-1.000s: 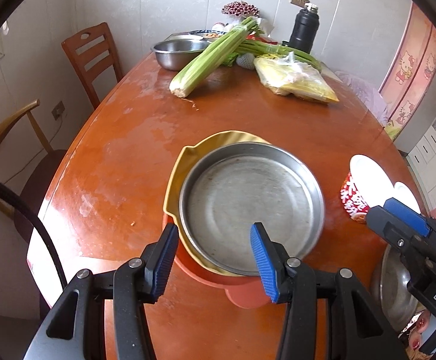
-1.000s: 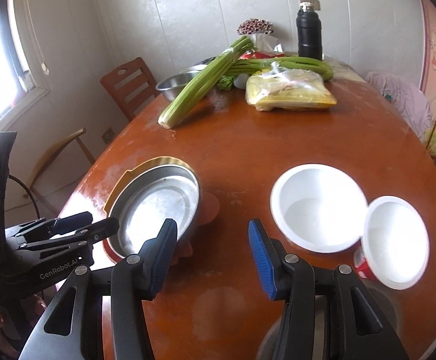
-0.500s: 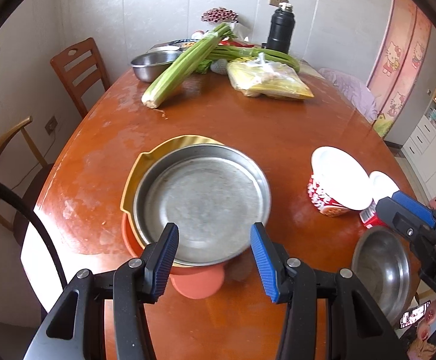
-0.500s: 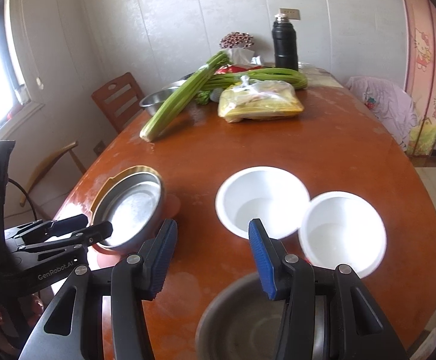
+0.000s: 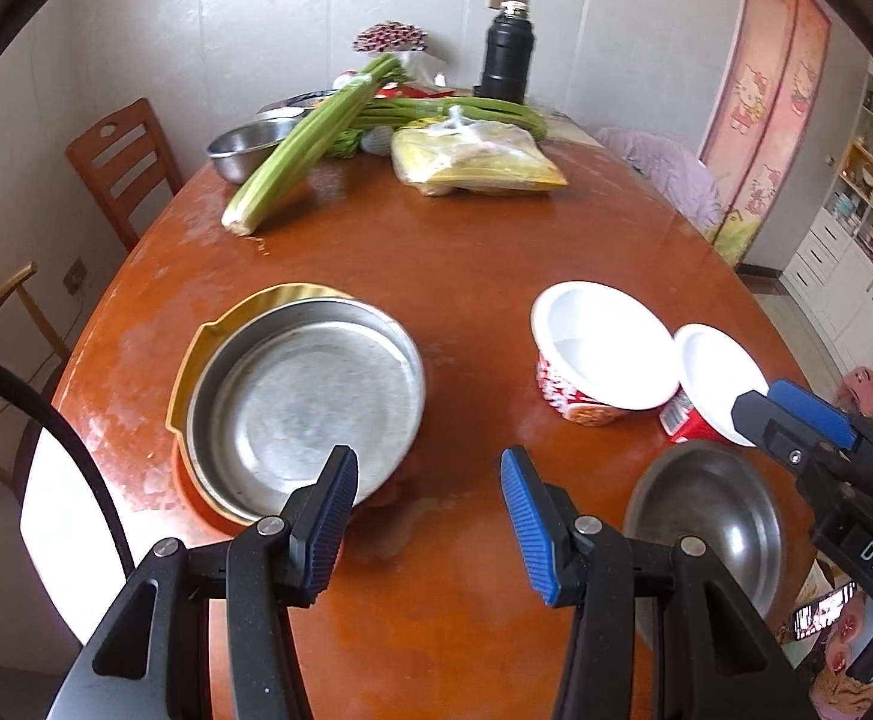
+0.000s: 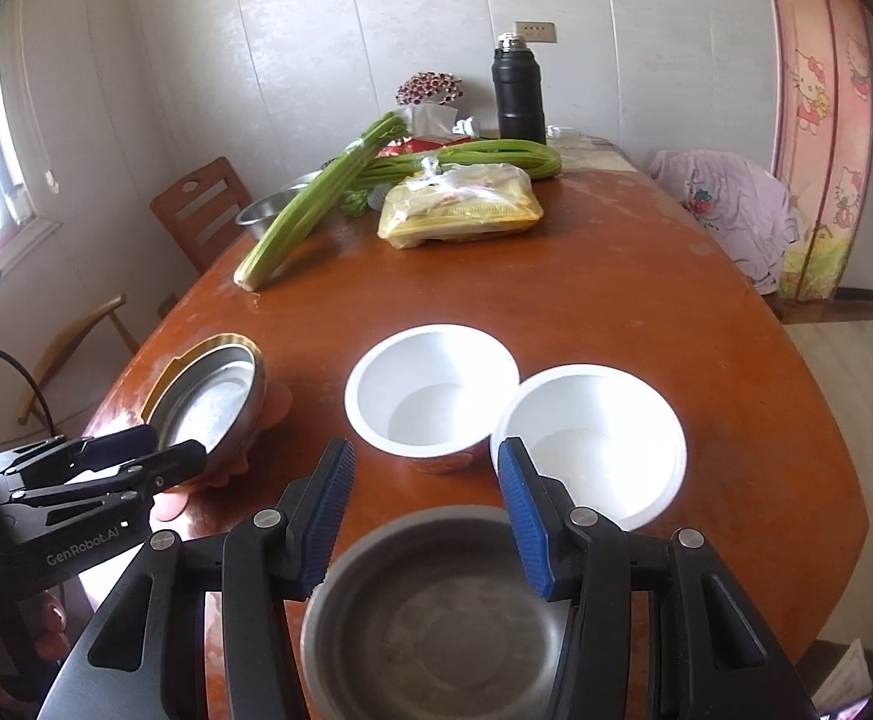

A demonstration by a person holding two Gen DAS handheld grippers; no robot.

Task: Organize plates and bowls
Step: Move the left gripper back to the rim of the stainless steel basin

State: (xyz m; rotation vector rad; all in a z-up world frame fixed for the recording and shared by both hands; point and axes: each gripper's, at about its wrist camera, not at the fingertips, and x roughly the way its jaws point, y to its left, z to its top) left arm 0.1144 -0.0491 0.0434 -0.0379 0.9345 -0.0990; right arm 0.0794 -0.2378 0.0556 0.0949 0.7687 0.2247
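A steel plate (image 5: 304,408) lies stacked on a gold plate (image 5: 238,315) and an orange one, left of centre on the brown table (image 5: 466,276). My left gripper (image 5: 430,516) hovers open just right of the stack's near edge, nothing between its fingers. Two white bowls with red sides (image 5: 604,348) (image 5: 715,375) stand side by side to the right. A steel bowl (image 6: 436,618) sits nearest, beneath my right gripper (image 6: 424,510), which is open, its fingers not touching the bowl's far rim. The white bowls (image 6: 430,390) (image 6: 598,432) lie just beyond it, the plate stack (image 6: 208,402) to the left.
At the table's far end lie celery stalks (image 5: 304,150), a yellow bag of food (image 5: 472,162), a steel basin (image 5: 244,147) and a black flask (image 5: 508,54). Wooden chairs (image 5: 118,162) stand on the left. A lilac cloth (image 6: 730,204) is draped at the right.
Both grippers have drawn back and shifted right. The plate stack has slid left of the left gripper; the steel bowl has come into view beneath the right gripper. Jaws unchanged.
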